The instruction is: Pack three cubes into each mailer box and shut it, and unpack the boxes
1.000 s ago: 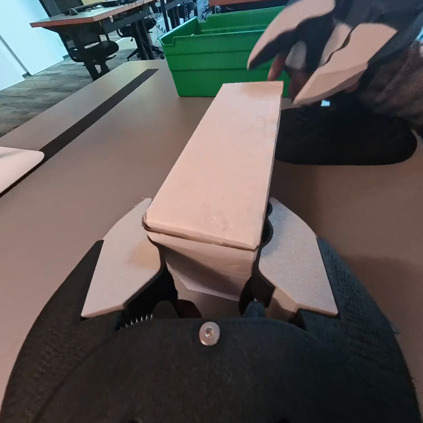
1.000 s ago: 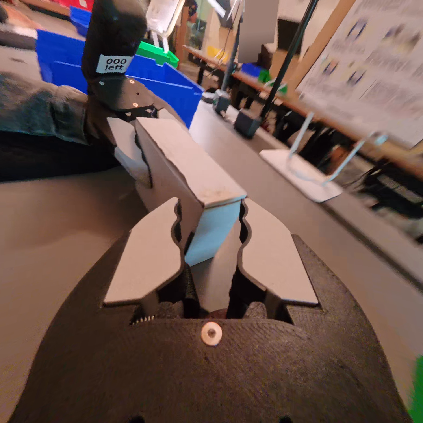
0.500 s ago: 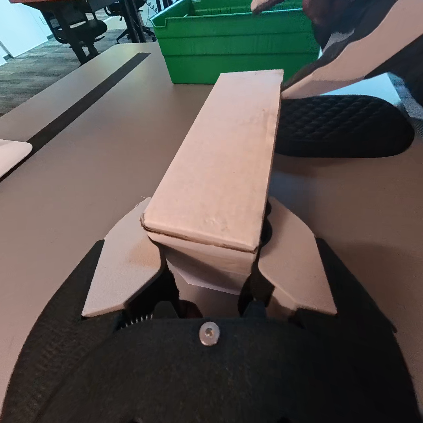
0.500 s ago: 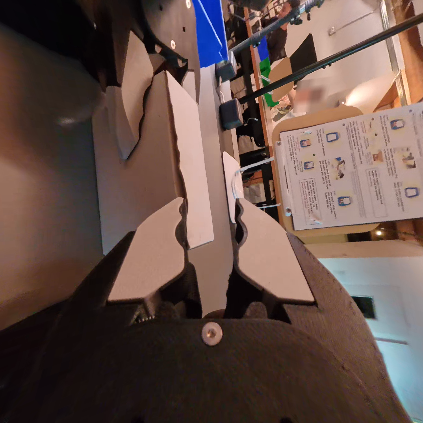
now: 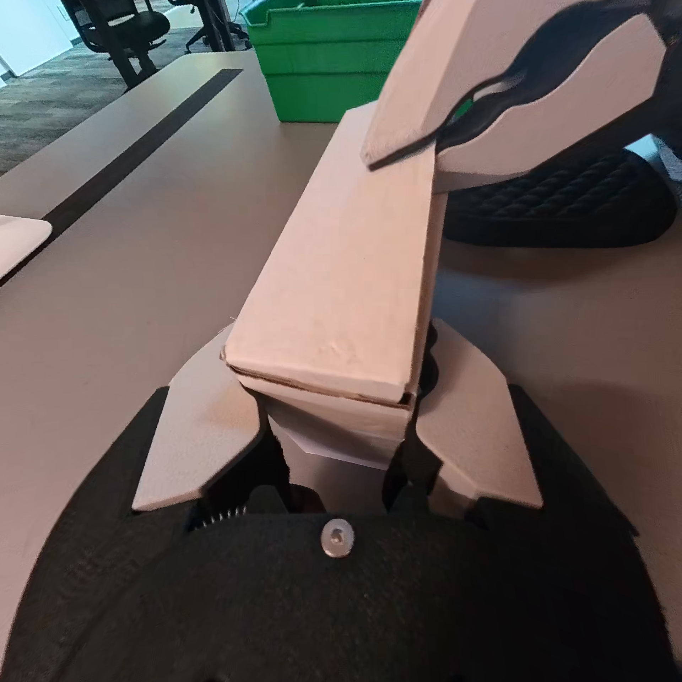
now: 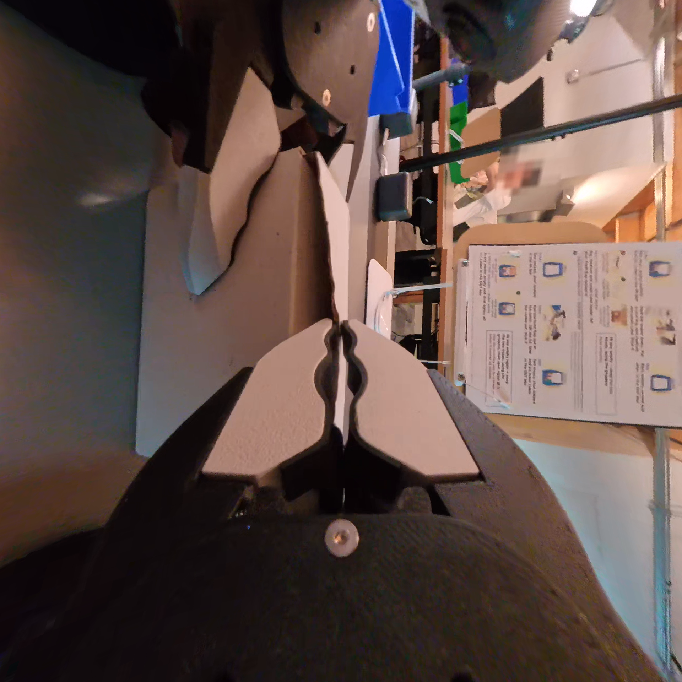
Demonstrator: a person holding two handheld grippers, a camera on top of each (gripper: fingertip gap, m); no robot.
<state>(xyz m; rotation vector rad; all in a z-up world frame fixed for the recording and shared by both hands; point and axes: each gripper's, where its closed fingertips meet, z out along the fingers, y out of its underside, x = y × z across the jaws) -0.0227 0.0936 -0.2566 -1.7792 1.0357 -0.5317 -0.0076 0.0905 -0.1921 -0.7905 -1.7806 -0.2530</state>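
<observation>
Your table (image 5: 129, 258) fills the left of the left wrist view, green bin (image 5: 324, 55) at top centre. The mailer box (image 5: 343, 265) runs up mid-frame — your left gripper (image 5: 334, 398) clamps its near end. Upper right, your right gripper (image 5: 424, 147) pinches the box's lid edge, fingers (image 6: 288, 398) nearly shut on it.

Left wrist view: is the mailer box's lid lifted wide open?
No. The mailer box lies shut in the left gripper, its lid flat with only a thin seam at the near end.
</observation>
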